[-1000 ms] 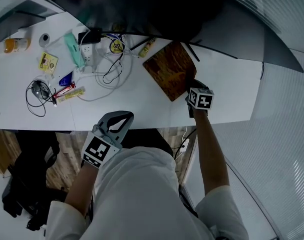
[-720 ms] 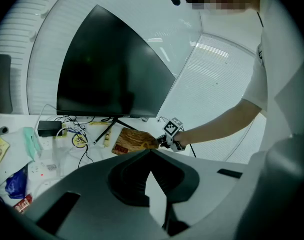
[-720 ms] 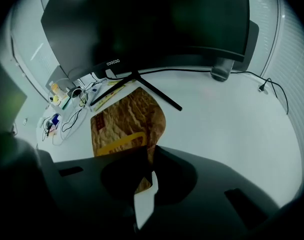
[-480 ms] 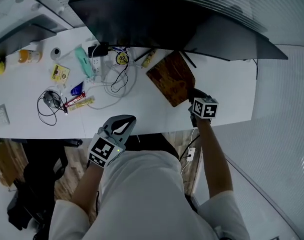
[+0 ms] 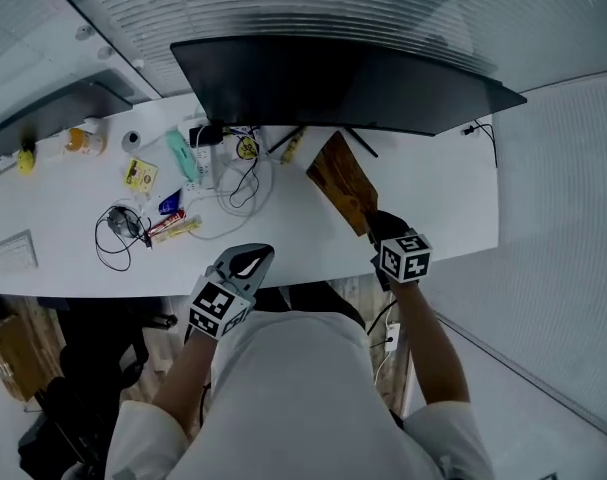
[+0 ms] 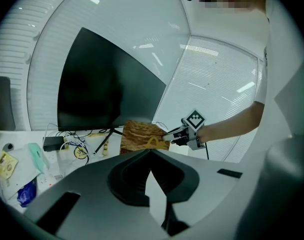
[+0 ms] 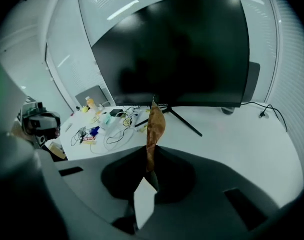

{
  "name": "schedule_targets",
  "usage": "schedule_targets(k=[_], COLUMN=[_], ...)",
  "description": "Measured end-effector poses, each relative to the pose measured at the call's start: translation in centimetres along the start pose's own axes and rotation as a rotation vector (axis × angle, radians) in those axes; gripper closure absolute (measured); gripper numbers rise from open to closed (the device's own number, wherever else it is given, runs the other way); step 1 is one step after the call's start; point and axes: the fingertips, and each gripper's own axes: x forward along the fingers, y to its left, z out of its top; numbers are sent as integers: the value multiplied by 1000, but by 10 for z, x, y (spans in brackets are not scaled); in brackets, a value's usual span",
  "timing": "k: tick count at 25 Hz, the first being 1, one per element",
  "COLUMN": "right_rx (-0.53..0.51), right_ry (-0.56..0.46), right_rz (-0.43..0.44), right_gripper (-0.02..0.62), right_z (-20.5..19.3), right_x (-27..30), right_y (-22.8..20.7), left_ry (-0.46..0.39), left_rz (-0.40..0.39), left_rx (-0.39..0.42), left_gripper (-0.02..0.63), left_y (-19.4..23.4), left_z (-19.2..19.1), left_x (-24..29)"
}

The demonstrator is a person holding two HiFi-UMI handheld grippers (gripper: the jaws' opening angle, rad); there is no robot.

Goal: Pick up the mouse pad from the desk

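Observation:
The mouse pad (image 5: 343, 180), brown with a wood-grain print, hangs tilted above the white desk (image 5: 438, 203), in front of the monitor's stand. My right gripper (image 5: 375, 224) is shut on its near corner. In the right gripper view the pad (image 7: 154, 126) stands edge-on between the closed jaws of the right gripper (image 7: 147, 170). The left gripper view shows the pad (image 6: 140, 135) held up by the right gripper (image 6: 168, 136). My left gripper (image 5: 251, 257) hovers at the desk's front edge. Its jaws meet with nothing between them (image 6: 150, 152).
A large dark monitor (image 5: 323, 83) stands at the back of the desk. Left of the pad lie a white cable (image 5: 238, 183), a power strip (image 5: 198, 153), a green case (image 5: 178, 153), a corded mouse (image 5: 123, 223), a snack packet (image 5: 138, 175) and an orange bottle (image 5: 83, 140).
My right gripper has risen with the mouse pad, which has come off the desk and now hangs tilted. My left gripper has risen a little near the desk edge.

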Motion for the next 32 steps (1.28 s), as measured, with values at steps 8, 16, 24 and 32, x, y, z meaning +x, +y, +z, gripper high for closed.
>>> schedule_targets(k=[8, 16, 24, 32], right_rx=[48, 23, -110, -167], right_ry=[-133, -295, -394, -461], right_rz=[78, 127, 113, 133], right_gripper=[548, 547, 547, 547], right_z=[20, 32, 35, 35], right_x=[-76, -159, -218, -250], right_y=[19, 2, -17, -14], left_ry=[-66, -168, -296, -370], left_rz=[96, 231, 341, 441], left_rx=[8, 11, -30, -44], left_gripper=[589, 589, 589, 589], left_y=[-29, -78, -118, -148], left_z=[17, 25, 32, 30], left_x=[-9, -14, -37, -75])
